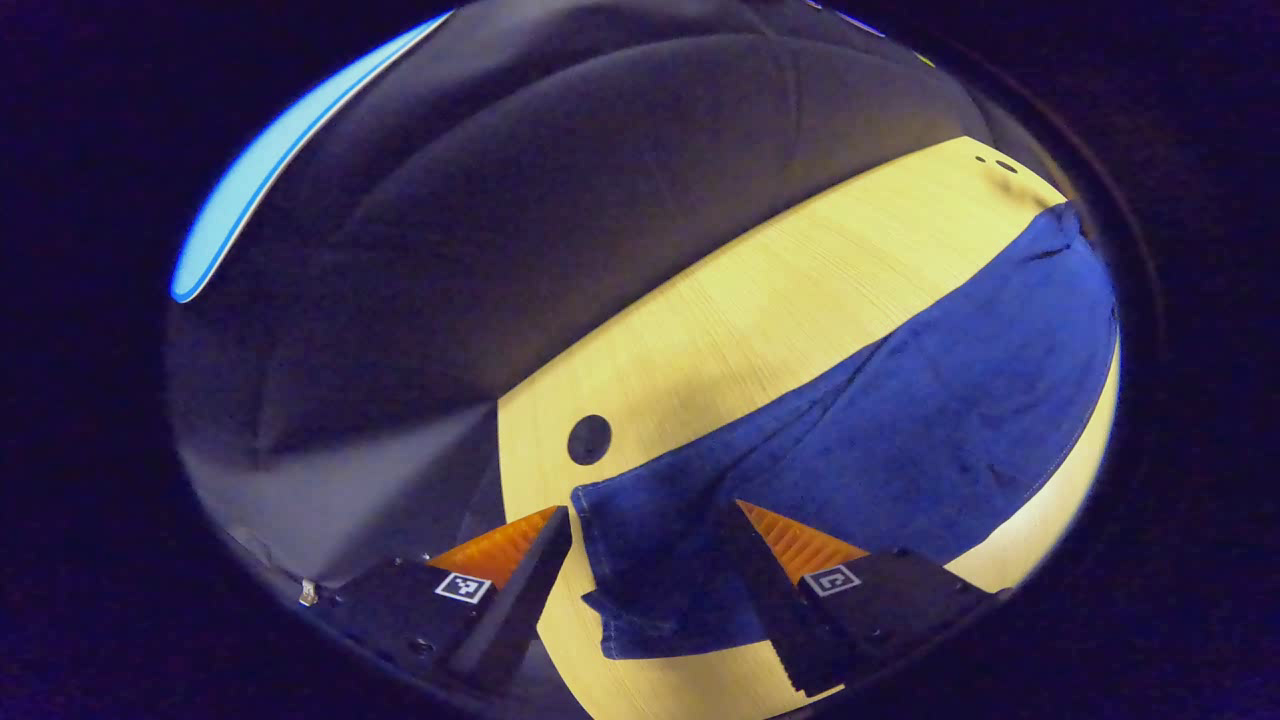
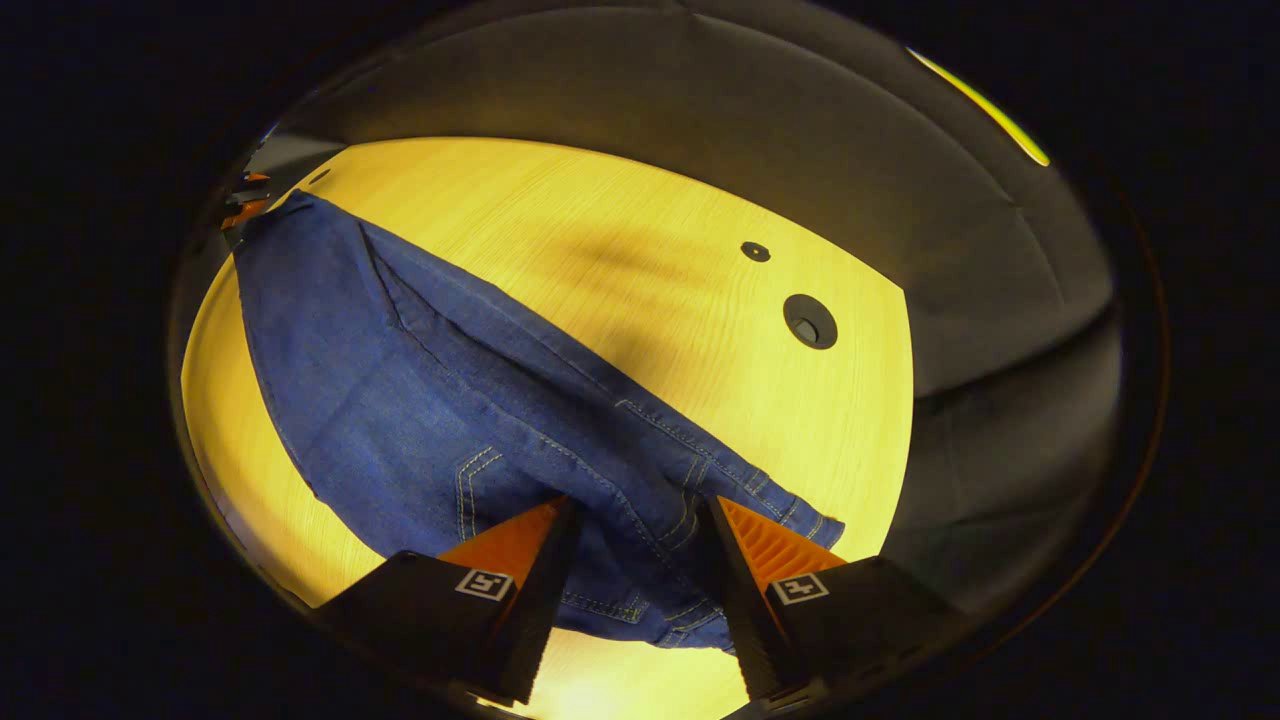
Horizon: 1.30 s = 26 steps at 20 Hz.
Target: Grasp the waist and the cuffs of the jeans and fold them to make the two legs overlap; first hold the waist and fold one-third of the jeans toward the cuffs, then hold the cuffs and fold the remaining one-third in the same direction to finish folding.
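Blue jeans [image 1: 900,420] lie flat and lengthwise on the yellow wooden table [image 1: 750,300]. In the left gripper view the cuff end [image 1: 640,600] sits between the spread fingers of my left gripper [image 1: 650,565], which is open just over it. In the right gripper view the jeans [image 2: 400,400] run away to the upper left. The waist end [image 2: 650,560], with pocket stitching and belt loops, lies between the fingers of my right gripper [image 2: 640,560], also open. One leg seems to lie over the other.
A round black cable hole [image 1: 589,439] is in the table beside the cuffs. Another hole [image 2: 810,321] and a small dark dot [image 2: 755,251] lie beyond the waist. The table's edge [image 2: 900,400] meets the dark booth wall close by.
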{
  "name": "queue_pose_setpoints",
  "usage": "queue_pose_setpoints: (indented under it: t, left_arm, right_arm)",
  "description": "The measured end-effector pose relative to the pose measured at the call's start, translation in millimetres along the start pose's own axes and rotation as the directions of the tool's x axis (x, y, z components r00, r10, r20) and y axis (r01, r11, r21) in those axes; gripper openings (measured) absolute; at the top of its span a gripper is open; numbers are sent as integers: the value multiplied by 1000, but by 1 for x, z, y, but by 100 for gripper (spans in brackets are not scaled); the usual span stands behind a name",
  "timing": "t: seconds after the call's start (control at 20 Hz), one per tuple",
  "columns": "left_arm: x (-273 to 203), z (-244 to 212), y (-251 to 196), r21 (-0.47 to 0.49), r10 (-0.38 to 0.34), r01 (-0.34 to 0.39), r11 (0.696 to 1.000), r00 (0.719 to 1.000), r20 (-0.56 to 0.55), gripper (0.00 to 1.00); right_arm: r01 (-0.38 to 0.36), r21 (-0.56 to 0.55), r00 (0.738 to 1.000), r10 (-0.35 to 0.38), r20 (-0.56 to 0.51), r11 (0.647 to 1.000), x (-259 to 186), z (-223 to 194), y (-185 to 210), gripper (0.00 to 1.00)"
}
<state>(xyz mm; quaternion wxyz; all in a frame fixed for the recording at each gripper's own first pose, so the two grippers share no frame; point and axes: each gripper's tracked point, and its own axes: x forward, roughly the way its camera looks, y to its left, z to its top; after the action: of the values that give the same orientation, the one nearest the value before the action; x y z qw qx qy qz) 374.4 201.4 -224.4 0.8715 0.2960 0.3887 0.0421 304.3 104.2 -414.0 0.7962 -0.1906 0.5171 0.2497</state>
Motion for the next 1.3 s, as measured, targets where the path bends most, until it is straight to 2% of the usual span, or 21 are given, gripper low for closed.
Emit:
queue_pose_setpoints:
  t: [0.05,0.1,0.15,0.2,0.3,0.4,0.45,0.5,0.6,0.65,0.7,0.75,0.8,0.9,0.95,1.0,1.15,1.2,1.3]
  left_arm:
    - [-11,1,10,-23,23,-23,999,999,33,98]
    - [-21,1,17,-54,36,-32,998,997,67,98]
    - [-33,2,26,-86,50,-41,995,993,108,98]
    - [-45,2,29,-130,47,-29,991,989,137,98]
    - [-78,-5,20,-214,-3,44,976,981,192,99]
    - [-112,-14,7,-223,-13,68,972,971,239,99]
    - [-126,-21,-1,-201,-10,64,978,966,259,99]
    - [-138,-26,-12,-177,-8,57,983,963,271,99]
    - [-152,-31,-46,-158,-42,91,983,956,289,98]
    - [-166,-38,-57,-174,-65,120,977,954,294,98]
    - [-178,-47,-71,-201,-94,156,967,952,290,98]
    - [-187,-56,-90,-230,-125,193,954,952,278,99]
    - [-196,-64,-103,-250,-147,217,944,951,271,99]
    - [-208,-79,-112,-244,-150,212,946,956,251,99]
    - [-213,-86,-111,-226,-138,193,955,961,239,99]
    - [-217,-90,-110,-211,-127,175,962,966,224,99]
    - [-226,-105,-106,-231,-94,133,964,980,173,99]
    - [-228,-108,-105,-239,-84,123,963,983,164,99]
    - [-228,-114,-109,-252,-76,110,961,987,140,99]
  right_arm:
    - [-3,3,1000,3,20,1000,-7,3,-3,81]
    - [22,-5,999,-22,47,1000,-15,7,-12,93]
    - [50,-5,996,-49,77,999,-27,9,-25,98]
    - [71,11,991,-72,108,997,-42,12,-35,98]
    - [114,84,979,-127,161,990,-74,14,-60,98]
    - [125,253,967,-176,187,959,-102,4,-80,98]
    - [99,365,965,-179,191,926,-107,-3,-84,98]
    - [61,480,967,-170,188,875,-107,-12,-86,98]
    - [6,678,976,-151,155,735,-91,-36,-90,97]
    - [10,750,982,-147,117,661,-81,-50,-91,98]
    - [29,805,987,-146,72,592,-68,-68,-91,94]
    - [42,848,989,-142,40,529,-55,-80,-90,99]
    - [40,884,991,-129,23,465,-46,-84,-88,98]
    - [19,939,995,-99,16,344,-24,-92,-81,98]
    - [16,954,996,-93,13,298,-17,-94,-82,98]
    - [23,962,996,-85,0,271,-9,-96,-82,98]
    - [85,962,996,-54,-74,260,15,-104,-76,98]
    - [86,967,991,-118,-59,242,11,-94,-92,98]
    - [105,962,988,-132,-73,251,9,-95,-92,97]
